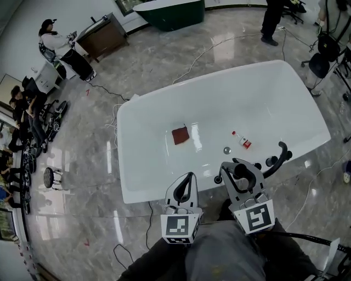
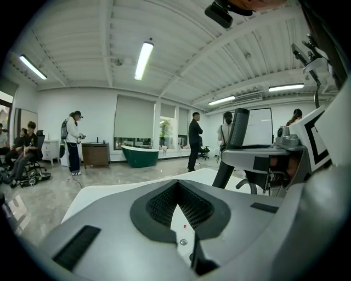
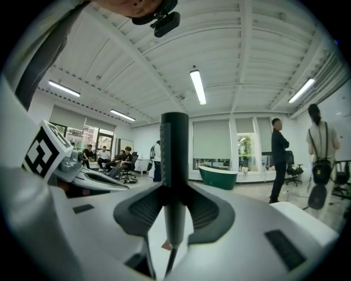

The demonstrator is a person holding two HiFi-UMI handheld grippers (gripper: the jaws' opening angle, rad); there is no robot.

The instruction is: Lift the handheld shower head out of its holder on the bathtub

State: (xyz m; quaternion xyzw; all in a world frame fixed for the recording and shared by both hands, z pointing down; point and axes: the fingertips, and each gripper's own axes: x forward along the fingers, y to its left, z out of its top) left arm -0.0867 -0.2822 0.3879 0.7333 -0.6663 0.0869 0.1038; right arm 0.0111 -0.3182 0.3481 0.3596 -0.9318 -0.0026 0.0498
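My right gripper is shut on the dark handheld shower head. The shower head stands upright between the pads, above the near rim of the white bathtub. The left gripper view also shows its dark handle at the right. A black hose trails off at the lower right. A curved black faucet with knobs sits on the rim just right of my right gripper. My left gripper hangs beside it to the left, shut and holding nothing.
Inside the tub lie a reddish-brown cloth, a small bottle and the drain. Cables cross the glossy stone floor. Seated people are at the far left, and one person stands beyond the tub near a green tub.
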